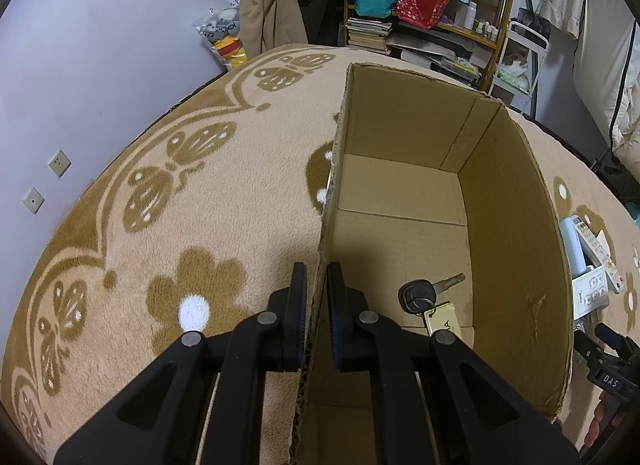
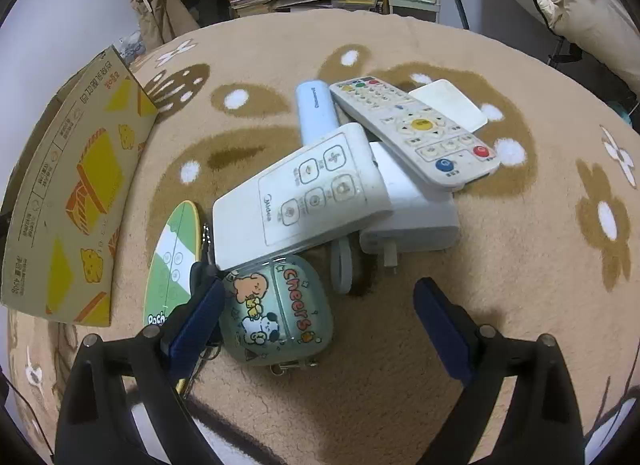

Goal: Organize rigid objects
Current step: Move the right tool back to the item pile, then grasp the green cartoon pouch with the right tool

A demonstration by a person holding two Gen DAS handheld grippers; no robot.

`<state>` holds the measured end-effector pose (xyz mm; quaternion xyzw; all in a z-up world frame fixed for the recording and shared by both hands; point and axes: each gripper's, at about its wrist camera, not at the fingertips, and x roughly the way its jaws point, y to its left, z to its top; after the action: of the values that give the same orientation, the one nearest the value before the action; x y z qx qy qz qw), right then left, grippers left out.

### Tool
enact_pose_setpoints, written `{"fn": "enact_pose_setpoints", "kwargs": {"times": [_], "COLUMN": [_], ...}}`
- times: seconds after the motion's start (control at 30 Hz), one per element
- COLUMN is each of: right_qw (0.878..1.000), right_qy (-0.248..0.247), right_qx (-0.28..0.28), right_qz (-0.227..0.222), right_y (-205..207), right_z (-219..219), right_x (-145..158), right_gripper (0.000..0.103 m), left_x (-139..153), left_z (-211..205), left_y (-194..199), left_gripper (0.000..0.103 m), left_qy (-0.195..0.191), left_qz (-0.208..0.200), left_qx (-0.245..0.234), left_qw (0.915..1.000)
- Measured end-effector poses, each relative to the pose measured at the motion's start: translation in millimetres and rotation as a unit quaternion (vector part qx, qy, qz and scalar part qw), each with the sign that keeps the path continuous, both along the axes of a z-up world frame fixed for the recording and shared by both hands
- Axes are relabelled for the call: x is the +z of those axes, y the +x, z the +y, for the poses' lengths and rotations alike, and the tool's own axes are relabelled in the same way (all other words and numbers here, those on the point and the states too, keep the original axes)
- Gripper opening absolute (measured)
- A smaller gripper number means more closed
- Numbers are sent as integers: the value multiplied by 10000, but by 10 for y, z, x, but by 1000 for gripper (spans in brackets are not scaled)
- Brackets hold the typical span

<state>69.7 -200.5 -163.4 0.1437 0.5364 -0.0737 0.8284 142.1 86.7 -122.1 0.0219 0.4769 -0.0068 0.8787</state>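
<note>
Left tongs [image 1: 316, 297] pinched narrow onto the near left wall of the cardboard box [image 1: 516, 225], one pad outside over the blanket [image 1: 224, 193], the other inside; box open-topped, plain brown within, printed with yellow and orange shapes on its outer side in the right wrist view; standing on the tan flower-patterned blanket. Inside, on the box floor near its front right corner, a black-headed key [image 1: 420, 295] with a yellowish tag, just right of the inner pad, not touching it.

Right tongs [image 2: 320, 317] spread wide, pointing down over a pile of small things on the blanket, to the right of the box. Between the pads, close against the left one: a rounded, translucent green case [image 2: 276, 313] with cartoon animals and the word "cheers"; right pad well clear of it, over bare blanket. Behind the case, a white remote [image 2: 304, 193] with round buttons, lying tilted across a white charger block [image 2: 408, 205]; further back a longer remote [image 2: 416, 133] with coloured buttons, a pale blue tube [image 2: 316, 113], a white card [image 2: 452, 105]. Left of the case, partly under the left pad, a green-and-white oval tag [image 2: 172, 257] on a chain; contact with the pad unclear.
</note>
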Motion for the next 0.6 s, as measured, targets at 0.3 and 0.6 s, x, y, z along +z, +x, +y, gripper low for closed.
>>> {"fn": "enact_pose_setpoints", "kwargs": {"times": [0.3, 0.6], "right_qw": [9994, 9991], "right_qy": [156, 100], "right_qx": [293, 388], "right_qz": [54, 100], "right_y": [24, 36], "right_z": [94, 142], "right_x": [31, -24], "right_gripper": [87, 68], "left_x": [1, 7], "left_z": [-18, -7], "left_y": [-14, -3], "left_gripper": [9, 9], "left_qy": [40, -17], "left_qz": [12, 25], "left_qx": [23, 52], "left_qw": [10000, 10000]}}
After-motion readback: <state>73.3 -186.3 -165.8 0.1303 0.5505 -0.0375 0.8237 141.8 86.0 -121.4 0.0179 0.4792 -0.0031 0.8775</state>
